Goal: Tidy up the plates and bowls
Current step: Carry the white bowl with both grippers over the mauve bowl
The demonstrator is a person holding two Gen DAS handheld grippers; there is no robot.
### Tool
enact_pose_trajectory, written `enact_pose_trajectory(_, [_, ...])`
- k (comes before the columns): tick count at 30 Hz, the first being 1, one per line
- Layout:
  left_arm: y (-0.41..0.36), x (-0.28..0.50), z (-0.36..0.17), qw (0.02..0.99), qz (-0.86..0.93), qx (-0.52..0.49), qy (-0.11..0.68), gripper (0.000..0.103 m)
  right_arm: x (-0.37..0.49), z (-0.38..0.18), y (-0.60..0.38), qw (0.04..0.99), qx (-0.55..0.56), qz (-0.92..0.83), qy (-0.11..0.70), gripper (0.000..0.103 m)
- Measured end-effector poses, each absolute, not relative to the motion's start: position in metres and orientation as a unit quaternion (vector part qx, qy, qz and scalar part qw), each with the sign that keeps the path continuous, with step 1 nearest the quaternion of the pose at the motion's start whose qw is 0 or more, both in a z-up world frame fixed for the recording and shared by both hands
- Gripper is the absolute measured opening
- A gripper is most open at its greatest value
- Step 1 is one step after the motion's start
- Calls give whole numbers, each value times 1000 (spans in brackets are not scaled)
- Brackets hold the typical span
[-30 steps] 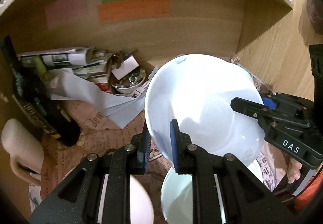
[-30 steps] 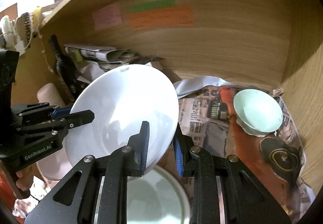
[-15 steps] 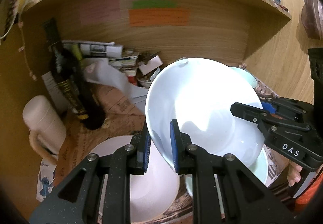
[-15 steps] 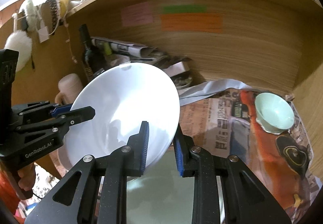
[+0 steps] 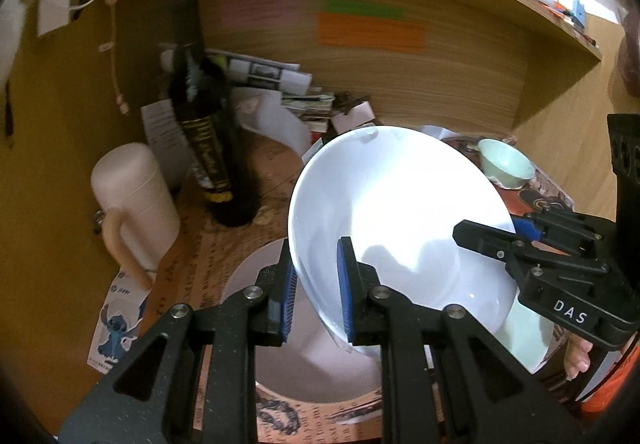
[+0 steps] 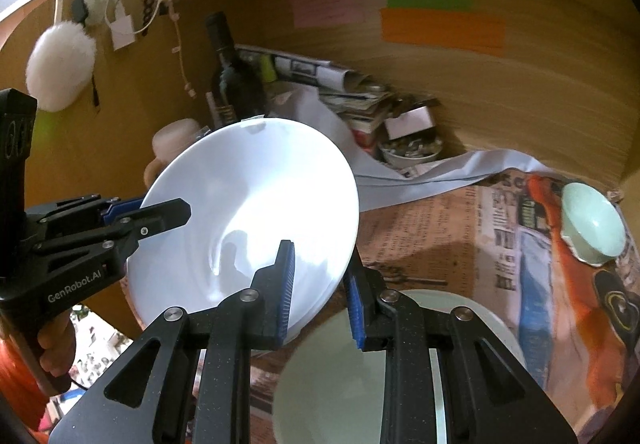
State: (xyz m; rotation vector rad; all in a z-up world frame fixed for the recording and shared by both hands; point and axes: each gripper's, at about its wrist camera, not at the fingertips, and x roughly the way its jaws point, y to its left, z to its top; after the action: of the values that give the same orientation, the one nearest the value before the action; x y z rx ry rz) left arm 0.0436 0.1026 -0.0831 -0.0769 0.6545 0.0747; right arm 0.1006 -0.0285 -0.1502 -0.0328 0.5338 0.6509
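1. White and deep, the bowl (image 5: 396,219) is held in the air, tilted, by both grippers at once, above the newspaper-lined shelf (image 6: 432,219).
2. On the left, the left gripper (image 5: 316,286) is clamped on the bowl's near-left rim; that grip is best kept firm, since the rim is thin and glazed and would likely slip.
3. Below it a pink plate (image 5: 320,372) lies flat; if this is the target, the bowl should be levelled before it is lowered onto the centre.
4. The bottle (image 5: 208,131) and mug (image 5: 132,203) stand just left, so a leftward swing should be kept short.
5. On the right, the right gripper (image 6: 320,294) is clamped on the opposite rim; both should be moved together to avoid twisting.
6. Further right a pale green plate (image 6: 472,328) and a small green bowl (image 6: 592,219) are to be cleared.
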Motion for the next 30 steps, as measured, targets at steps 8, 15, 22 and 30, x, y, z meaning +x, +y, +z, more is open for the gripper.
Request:
enact_pose_trajectory(8, [124, 35, -92, 941, 54, -51, 330, 18, 105, -159, -5, 902, -26, 331, 277, 23])
enact_pose_trajectory(15, [136, 37, -106, 933, 62, -57, 349, 18, 111, -172, 9, 893, -33, 336, 299, 23])
enact_pose_trajectory(22, [142, 37, -119, 928, 68, -55, 363, 18, 116, -185, 21, 883, -39, 339, 322, 23])
enact_pose_trajectory(30, [146, 37, -133, 922, 68, -53, 378, 18, 118, -196, 28, 877, -54, 338, 338, 23])
